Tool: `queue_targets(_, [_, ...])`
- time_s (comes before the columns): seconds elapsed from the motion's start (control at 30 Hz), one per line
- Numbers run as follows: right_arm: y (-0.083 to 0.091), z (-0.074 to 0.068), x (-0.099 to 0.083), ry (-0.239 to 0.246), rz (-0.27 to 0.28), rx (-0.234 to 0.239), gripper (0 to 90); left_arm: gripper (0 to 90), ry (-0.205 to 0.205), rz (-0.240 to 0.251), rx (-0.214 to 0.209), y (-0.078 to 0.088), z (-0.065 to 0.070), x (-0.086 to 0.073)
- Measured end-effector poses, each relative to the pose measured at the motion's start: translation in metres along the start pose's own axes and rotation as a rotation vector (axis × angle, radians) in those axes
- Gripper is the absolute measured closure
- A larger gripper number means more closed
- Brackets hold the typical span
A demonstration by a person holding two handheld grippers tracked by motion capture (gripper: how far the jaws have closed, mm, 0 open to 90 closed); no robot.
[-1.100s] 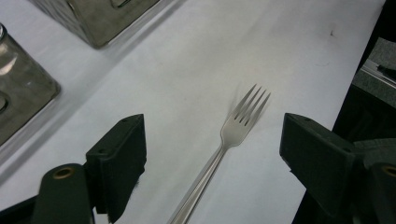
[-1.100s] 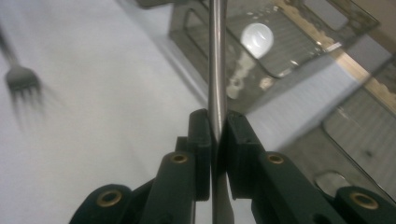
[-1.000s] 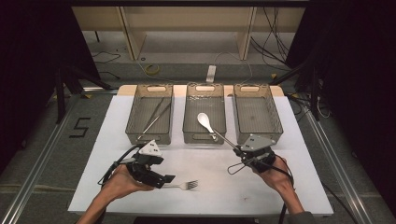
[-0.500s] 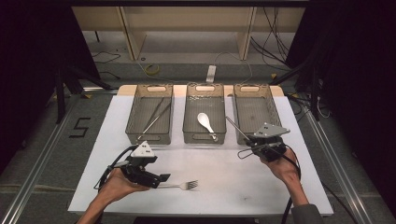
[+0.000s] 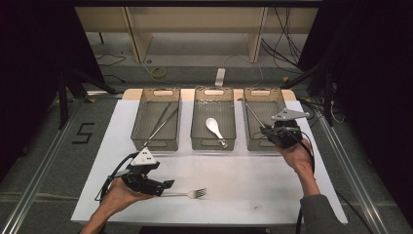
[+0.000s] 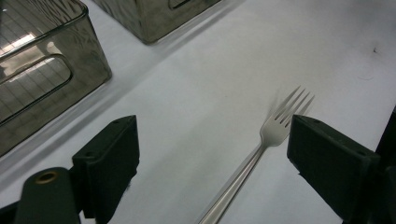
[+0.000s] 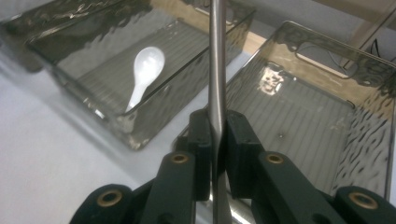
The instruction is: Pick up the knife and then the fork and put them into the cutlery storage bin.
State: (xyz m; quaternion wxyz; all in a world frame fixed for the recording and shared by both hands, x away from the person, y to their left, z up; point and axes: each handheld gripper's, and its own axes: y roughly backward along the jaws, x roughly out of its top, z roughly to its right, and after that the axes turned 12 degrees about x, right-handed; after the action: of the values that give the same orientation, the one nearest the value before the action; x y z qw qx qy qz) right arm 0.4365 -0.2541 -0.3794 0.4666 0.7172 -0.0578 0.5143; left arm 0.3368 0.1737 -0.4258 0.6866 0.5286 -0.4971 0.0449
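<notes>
While right tongs (image 7: 215, 140) clamp a metal rod (image 7: 216, 70), left tongs (image 6: 212, 154) gape around fork (image 6: 261, 154)

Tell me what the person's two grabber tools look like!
Each is a chunky black tool. The left gripper and right gripper both wear a grey three-cornered plate on top and trail a black cable. Close up, the blocky black fingers hang on black links with little brass-coloured rivets. A dark grey sleeve covers the right forearm.

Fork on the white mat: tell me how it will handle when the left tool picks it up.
The fork looks like thin polished metal, so probably stiff and light. Its shiny handle may slip between the pads. It lies flat on the mat, so getting under it could be awkward.
</notes>
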Motion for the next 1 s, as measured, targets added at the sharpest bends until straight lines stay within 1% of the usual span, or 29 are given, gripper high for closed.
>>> queue_targets(0.03, [-0.001,0.003,0.002,-0.018,0.004,-0.002,82.7,16.0,0.002,0.004,0.003,0.000,0.000,0.000])
queue_targets(0.13, [-0.004,0.013,0.009,-0.051,0.005,-0.012,82.7,15.9,0.010,0.019,0.008,0.002,0.000,-0.001])
queue_targets(0.2, [-0.007,0.020,0.012,-0.076,0.007,-0.010,82.7,15.6,0.018,0.020,0.008,0.003,0.000,-0.002])
queue_targets(0.4, [-0.016,0.035,0.023,-0.134,0.002,-0.025,82.6,15.5,0.028,0.030,0.004,0.003,0.001,-0.003])
queue_targets(0.43, [-0.018,0.038,0.025,-0.141,0.002,-0.027,82.7,15.5,0.023,0.028,0.007,0.003,0.001,-0.003])
queue_targets(0.53, [-0.023,0.043,0.031,-0.155,-0.004,-0.036,82.6,15.4,0.039,0.041,0.009,0.003,0.001,-0.004])
queue_targets(0.67, [-0.030,0.050,0.037,-0.189,-0.005,-0.038,82.7,15.4,0.046,0.056,0.002,0.004,0.002,-0.004])
queue_targets(0.83, [-0.043,0.055,0.045,-0.211,-0.021,-0.045,82.6,15.4,0.044,0.068,0.004,0.004,0.003,-0.004])
queue_targets(0.93, [-0.050,0.059,0.047,-0.227,-0.035,-0.053,82.6,15.4,0.053,0.071,-0.003,0.004,0.002,-0.004])
queue_targets(1.0, [-0.055,0.062,0.048,-0.237,-0.043,-0.057,82.6,15.4,0.066,0.076,-0.003,0.004,0.003,-0.004])
